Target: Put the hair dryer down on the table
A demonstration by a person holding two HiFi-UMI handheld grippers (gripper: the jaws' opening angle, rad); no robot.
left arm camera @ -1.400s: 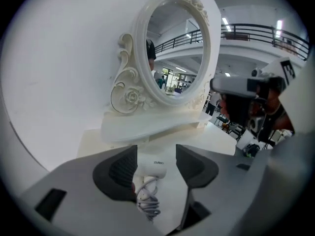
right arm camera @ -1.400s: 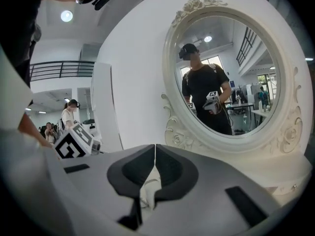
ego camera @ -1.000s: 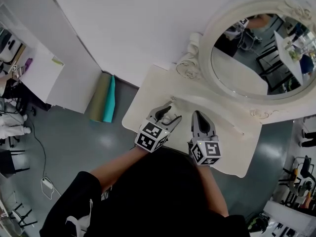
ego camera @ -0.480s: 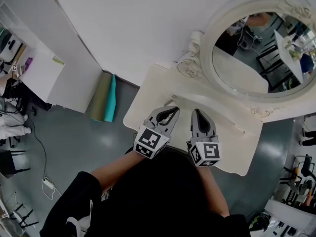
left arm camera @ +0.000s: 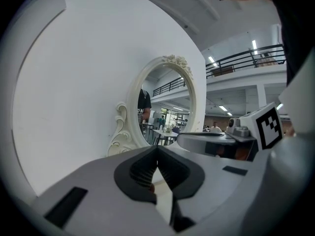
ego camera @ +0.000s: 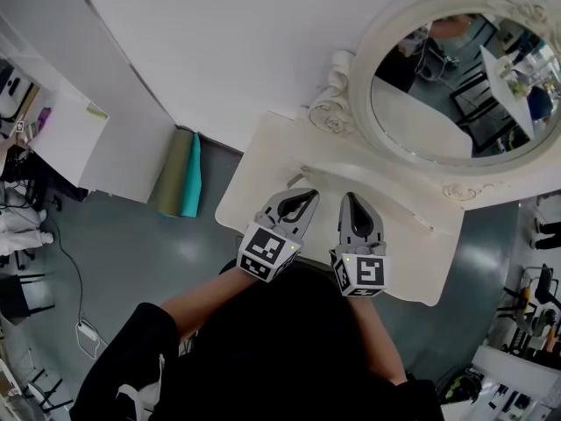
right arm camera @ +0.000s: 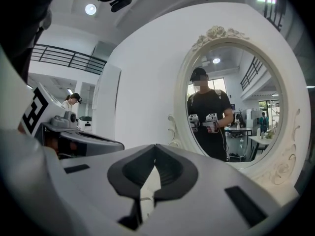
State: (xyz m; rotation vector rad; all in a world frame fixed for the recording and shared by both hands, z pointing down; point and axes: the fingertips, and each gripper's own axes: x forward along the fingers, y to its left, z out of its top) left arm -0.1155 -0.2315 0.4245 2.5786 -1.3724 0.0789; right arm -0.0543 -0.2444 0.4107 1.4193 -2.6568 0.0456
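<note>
Cream tabletop (ego camera: pixel 263 156) shows no hair dryer; left claw (ego camera: pixel 308 195) has just closed empty, right claw (ego camera: pixel 352 199) shut empty: seemingly nothing left to put down.

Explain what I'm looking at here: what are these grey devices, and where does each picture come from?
No robot: a person holds hand-held tongs, one per hand. One picture comes from a head camera looking down; the other two come from cameras on the tools, looking along the jaws. The left tongs have just closed, with nothing between them; the right tongs are shut and empty too. Below lies a white dressing table with an oval mirror. No hair dryer shows.
</note>
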